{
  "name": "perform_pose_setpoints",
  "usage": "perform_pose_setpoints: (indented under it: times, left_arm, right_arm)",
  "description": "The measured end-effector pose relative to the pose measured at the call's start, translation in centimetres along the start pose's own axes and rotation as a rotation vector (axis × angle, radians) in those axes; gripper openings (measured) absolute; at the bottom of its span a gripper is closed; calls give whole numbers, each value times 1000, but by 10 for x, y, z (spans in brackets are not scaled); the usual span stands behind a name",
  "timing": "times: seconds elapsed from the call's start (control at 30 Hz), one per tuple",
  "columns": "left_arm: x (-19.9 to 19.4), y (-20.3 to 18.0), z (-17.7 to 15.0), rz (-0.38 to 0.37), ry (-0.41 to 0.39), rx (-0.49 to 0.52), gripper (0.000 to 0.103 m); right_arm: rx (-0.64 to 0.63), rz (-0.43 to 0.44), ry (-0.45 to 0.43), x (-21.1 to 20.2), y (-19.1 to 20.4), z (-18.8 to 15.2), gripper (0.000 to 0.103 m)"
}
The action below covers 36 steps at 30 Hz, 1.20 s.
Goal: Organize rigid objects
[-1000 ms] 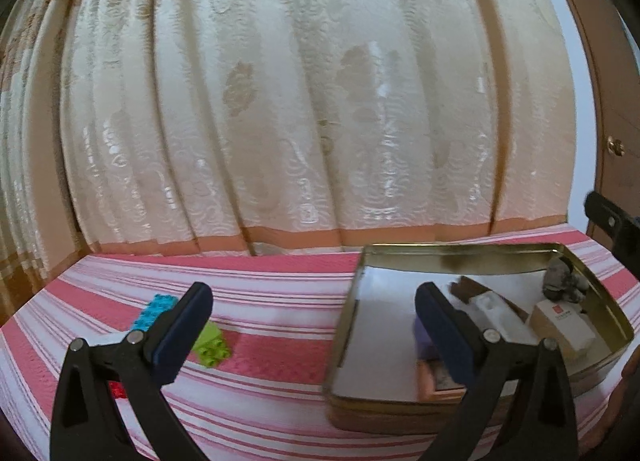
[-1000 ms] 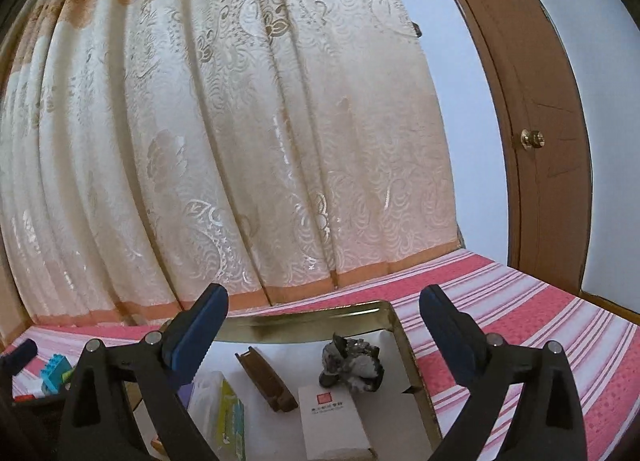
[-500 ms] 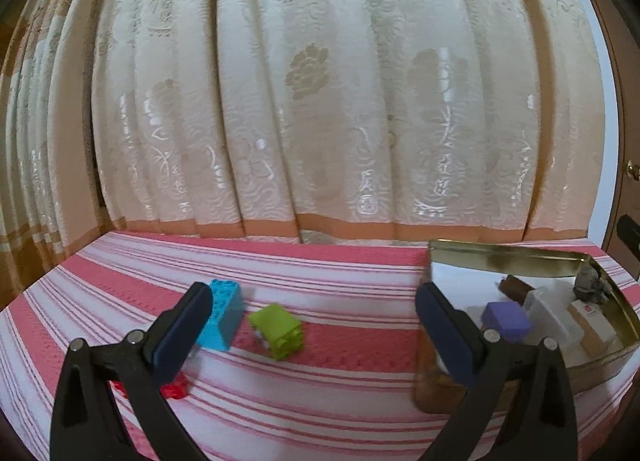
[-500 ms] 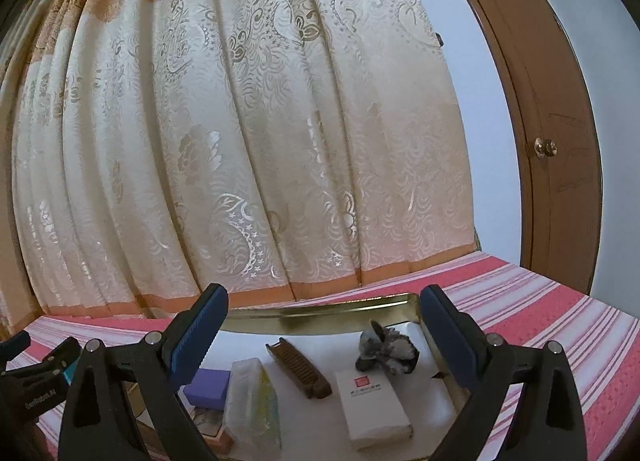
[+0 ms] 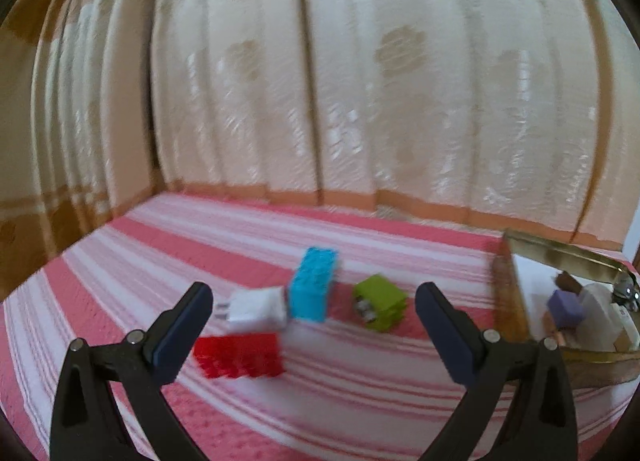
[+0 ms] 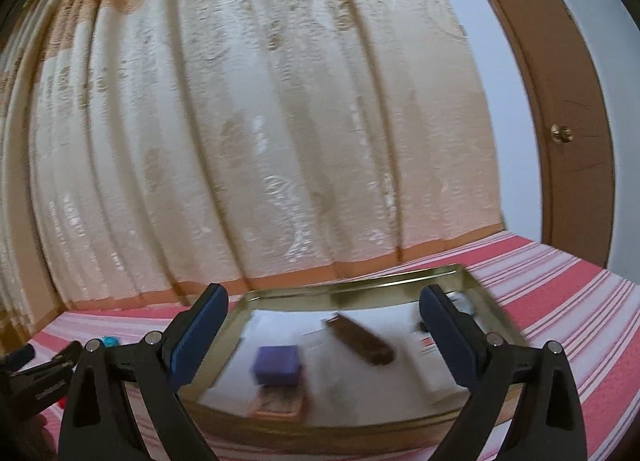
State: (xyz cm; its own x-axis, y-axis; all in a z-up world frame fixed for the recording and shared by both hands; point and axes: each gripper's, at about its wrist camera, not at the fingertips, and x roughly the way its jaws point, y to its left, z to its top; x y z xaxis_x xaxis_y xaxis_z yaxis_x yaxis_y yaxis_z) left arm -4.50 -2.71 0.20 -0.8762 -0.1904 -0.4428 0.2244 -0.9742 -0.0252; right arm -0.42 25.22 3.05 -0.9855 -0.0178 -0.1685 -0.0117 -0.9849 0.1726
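Left gripper (image 5: 314,311) spread, empty, facing studded red plastic brick (image 5: 240,355); right gripper (image 6: 322,321) spread, empty, over shallow gold metal tin (image 6: 352,289).

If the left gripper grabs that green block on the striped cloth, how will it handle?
The green block looks like hard, boxy plastic, so probably stiff and light. It lies tilted on soft cloth, so a nudge may tip it. Flat sides should suit the open left gripper.
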Motion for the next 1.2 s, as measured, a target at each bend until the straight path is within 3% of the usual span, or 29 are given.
perform_pose_setpoints:
  times: [0.2, 0.37, 0.57, 0.67, 0.8, 0.93, 1.2]
  left_arm:
    - [28, 40, -6, 34, 180, -127, 103]
    - [48, 56, -16, 17, 311, -144, 102]
    - [65, 65, -23, -27, 417, -161, 89]
    - [63, 68, -21, -62, 411, -139, 86]
    - [63, 80, -21, -92, 397, -160, 70]
    - [62, 86, -21, -135, 392, -179, 70]
    - [61, 94, -18, -105, 367, -213, 69]
  right_arm:
    - [-38, 66, 25, -3, 38, -12, 98]
    - [-55, 128, 54, -3, 70, -21, 98]
    - [-101, 187, 88, -2, 104, -31, 98]
    - [-123, 194, 119, 4, 117, -36, 98]
    - [-146, 197, 156, 14, 130, -39, 98]
    - [-165, 217, 229, 32, 145, -45, 98]
    - [-173, 256, 409, 74, 164, -58, 98]
